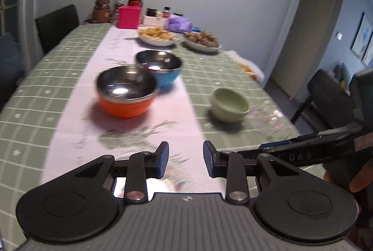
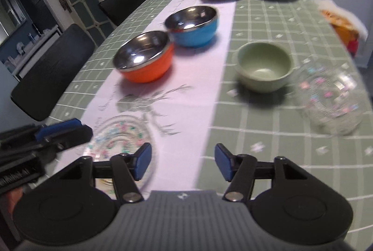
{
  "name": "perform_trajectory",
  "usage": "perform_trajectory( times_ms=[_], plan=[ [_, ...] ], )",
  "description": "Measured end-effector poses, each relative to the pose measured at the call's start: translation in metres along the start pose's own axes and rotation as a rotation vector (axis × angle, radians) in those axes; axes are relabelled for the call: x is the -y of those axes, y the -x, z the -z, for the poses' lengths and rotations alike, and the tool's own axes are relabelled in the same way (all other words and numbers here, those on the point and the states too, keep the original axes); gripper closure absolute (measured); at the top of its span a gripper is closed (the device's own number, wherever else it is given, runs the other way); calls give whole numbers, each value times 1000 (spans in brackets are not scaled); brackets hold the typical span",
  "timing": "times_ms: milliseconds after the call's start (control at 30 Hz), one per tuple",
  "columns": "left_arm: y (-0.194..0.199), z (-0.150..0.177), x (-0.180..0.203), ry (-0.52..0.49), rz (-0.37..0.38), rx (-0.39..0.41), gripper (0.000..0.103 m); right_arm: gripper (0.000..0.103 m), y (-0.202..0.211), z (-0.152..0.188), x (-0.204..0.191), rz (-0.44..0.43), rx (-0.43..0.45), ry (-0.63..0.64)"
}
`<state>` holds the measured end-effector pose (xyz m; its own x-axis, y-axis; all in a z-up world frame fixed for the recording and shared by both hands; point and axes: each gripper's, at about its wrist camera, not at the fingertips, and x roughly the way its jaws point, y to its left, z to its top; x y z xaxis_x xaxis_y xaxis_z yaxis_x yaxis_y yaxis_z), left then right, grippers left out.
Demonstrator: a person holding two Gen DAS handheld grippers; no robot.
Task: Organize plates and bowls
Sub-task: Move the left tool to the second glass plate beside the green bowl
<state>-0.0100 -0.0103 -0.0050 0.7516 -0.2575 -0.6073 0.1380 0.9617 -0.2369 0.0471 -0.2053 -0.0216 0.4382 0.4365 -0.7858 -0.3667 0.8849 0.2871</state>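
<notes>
An orange bowl [image 1: 127, 93] [image 2: 144, 57] and a blue bowl [image 1: 159, 67] [image 2: 193, 25], both steel inside, stand touching on the pale runner. To their right, on the green checked cloth, sits a light green bowl [image 1: 229, 105] [image 2: 264, 67], and a clear patterned glass bowl [image 2: 333, 97] stands further right. A clear patterned glass plate [image 2: 121, 134] lies on the runner at the near end. My left gripper [image 1: 185, 160] is open above the near part of the runner, with nothing between its pads. My right gripper [image 2: 183, 161] is open and empty, above and just right of the glass plate.
At the far end of the table [image 2: 268, 134] are two plates of food [image 1: 159, 35] [image 1: 202, 40], a pink box [image 1: 129, 17], bottles and jars. A snack bag [image 2: 342, 22] lies at the right edge. Dark chairs [image 2: 53, 69] line the left side.
</notes>
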Motion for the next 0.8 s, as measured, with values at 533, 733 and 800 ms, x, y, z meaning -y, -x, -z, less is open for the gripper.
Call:
perform_trajectory(
  times_ms=[533,733,800],
  plan=[
    [-112,-10,57,204,217,-164,65,38,34,-8,144,161,81,-346],
    [-153,-11,78,272,185,-109,55,49,26,-19,181,251,89,-384],
    [-168,-11,84,276,185,-117,55,49,22,-23,191,256,102,-388]
  ],
)
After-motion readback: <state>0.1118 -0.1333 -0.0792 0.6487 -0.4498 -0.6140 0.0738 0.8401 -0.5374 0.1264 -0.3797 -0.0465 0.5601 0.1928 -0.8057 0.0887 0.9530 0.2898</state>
